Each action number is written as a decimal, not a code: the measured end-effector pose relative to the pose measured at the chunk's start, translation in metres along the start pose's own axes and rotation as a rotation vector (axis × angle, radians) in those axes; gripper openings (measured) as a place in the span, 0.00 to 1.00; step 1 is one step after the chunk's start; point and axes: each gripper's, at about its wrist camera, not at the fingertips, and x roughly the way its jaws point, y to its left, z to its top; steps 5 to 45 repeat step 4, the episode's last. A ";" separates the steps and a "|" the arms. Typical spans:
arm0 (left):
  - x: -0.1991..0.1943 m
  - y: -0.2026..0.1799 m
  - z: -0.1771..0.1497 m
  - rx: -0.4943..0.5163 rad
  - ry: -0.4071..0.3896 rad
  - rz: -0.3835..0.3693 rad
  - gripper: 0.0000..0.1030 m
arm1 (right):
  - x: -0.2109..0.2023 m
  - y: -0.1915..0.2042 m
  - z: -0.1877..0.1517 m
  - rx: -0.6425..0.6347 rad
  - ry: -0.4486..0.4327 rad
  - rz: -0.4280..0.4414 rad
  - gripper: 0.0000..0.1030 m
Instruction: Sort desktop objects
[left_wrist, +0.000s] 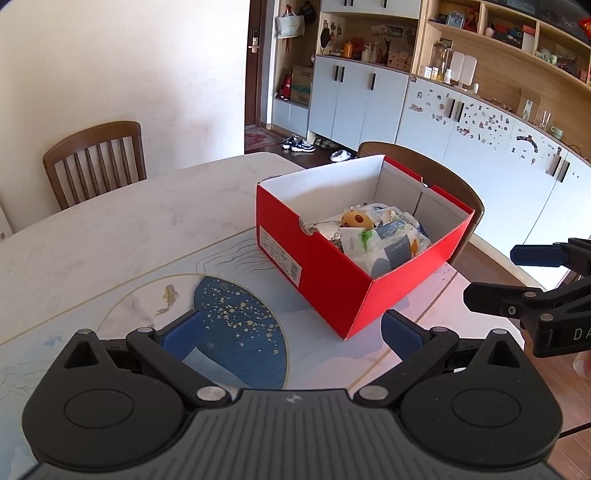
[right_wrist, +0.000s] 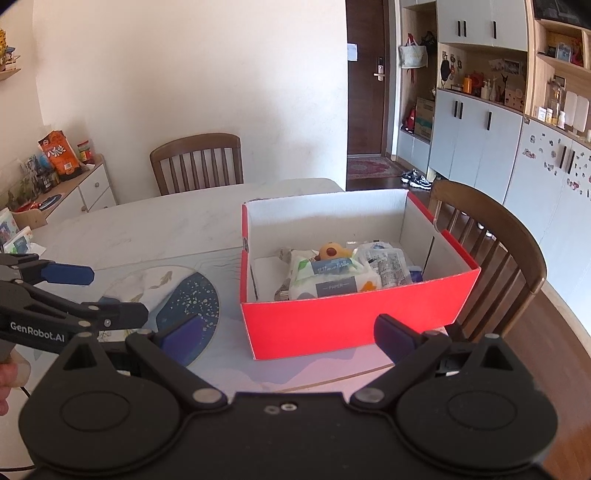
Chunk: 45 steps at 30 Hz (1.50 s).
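The sorting looks close to finished, judging by how things lie: the open red cardboard box with white inner walls (right_wrist: 354, 325) stands on the pale marble-look counter (left_wrist: 110, 229), partly on the printed mat with a dark blue speckled disc and a gold fish (left_wrist: 236, 314), and the loose items sit inside it. No loose item shows on the mat or on the counter near the box; at the counter's far 9 o'clock edge in the right wrist view a few packets lie, too small to identify. In the box I count one white tissue pack with a grey "PAPER" label (right_wrist: 332, 282), one clear crinkled plastic pouch with printed text (right_wrist: 386, 267) at its 3 o'clock, and one yellow-orange rounded toy with brown spots (right_wrist: 332, 251) behind them; other wrappers beneath are hard to separate. There is one box and two wooden slat-back chairs. The left claw (left_wrist: 291, 330) hangs spread wide and empty at the box's 7 o'clock; the right claw (right_wrist: 288, 334) is equally wide apart, holding nothing, at the box's 6 o'clock.
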 end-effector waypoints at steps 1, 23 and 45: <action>0.000 0.000 0.000 -0.001 0.002 -0.001 1.00 | 0.000 0.001 0.000 0.001 0.001 -0.001 0.96; -0.001 0.002 -0.001 -0.007 0.007 -0.008 1.00 | 0.000 0.002 -0.001 0.005 0.006 -0.006 0.96; -0.001 0.002 -0.001 -0.007 0.007 -0.008 1.00 | 0.000 0.002 -0.001 0.005 0.006 -0.006 0.96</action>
